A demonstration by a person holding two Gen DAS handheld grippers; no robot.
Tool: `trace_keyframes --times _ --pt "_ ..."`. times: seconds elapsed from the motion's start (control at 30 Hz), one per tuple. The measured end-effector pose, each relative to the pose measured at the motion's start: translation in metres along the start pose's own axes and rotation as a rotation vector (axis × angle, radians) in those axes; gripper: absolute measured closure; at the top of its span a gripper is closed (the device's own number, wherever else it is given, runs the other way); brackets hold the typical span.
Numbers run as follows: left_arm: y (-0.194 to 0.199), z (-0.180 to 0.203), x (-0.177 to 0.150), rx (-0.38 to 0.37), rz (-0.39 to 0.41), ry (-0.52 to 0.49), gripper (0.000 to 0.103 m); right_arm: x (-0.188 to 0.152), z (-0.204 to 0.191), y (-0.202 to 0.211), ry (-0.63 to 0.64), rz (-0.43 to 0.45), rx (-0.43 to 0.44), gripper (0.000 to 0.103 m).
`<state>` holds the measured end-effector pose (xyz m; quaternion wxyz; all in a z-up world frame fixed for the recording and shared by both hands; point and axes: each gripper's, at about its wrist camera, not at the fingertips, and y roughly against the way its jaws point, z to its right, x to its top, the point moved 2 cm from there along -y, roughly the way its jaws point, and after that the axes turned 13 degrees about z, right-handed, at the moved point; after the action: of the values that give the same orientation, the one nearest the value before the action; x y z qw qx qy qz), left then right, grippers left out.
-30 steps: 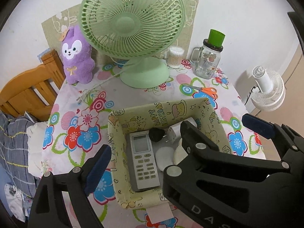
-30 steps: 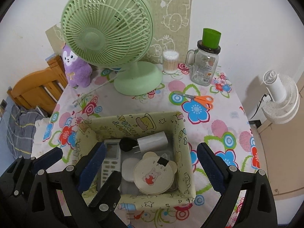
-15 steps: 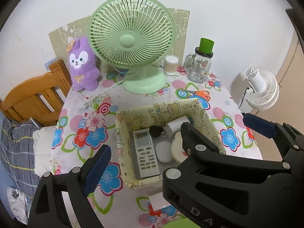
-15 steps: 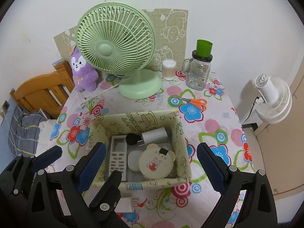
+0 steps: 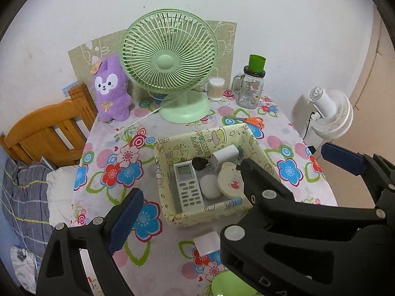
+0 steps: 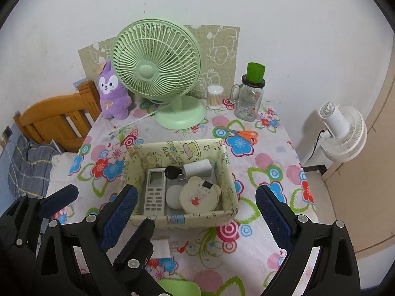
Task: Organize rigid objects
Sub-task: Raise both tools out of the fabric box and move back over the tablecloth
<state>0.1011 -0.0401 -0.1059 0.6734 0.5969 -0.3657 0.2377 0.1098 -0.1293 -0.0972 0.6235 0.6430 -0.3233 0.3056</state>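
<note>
My table [image 6: 276, 153] has a flower cloth on it; the yellow box [image 6: 229, 180] sits in the middle of it, and I tell every place from that box. Behind the box stands the big green fan [image 6: 158, 74]; beside the fan, behind the box and to the left, sits the purple bunny toy [image 6: 112, 93]. Behind the box to the right is the glass jar [image 6: 249, 98] with a green cup on top; the tub of cotton buds [image 6: 215, 97] is just left of the jar. The orange scissors [image 6: 243, 133] lie just behind the box's right corner.

Inside the box, the white remote [image 6: 155, 192] lies on the left; the round bear case [image 6: 200, 194] is on the right, and a small white round thing [image 6: 174, 197] lies between them; the white plug block [image 6: 198, 167] and a black plug [image 6: 171, 172] are at the back.

My left gripper [image 5: 230, 196] is wide open with nothing in it, over the near side of the box; my right gripper [image 6: 195, 206] is wide open too, and holds nothing.
</note>
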Motion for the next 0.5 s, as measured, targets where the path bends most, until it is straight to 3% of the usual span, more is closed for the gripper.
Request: trace_keyframes --times 0.5 --pt "0.02 -0.004 -0.029 -0.024 -0.014 -0.014 0.008 -0.032 -0.002 0.03 -0.015 -0.008 -0.032 0.005"
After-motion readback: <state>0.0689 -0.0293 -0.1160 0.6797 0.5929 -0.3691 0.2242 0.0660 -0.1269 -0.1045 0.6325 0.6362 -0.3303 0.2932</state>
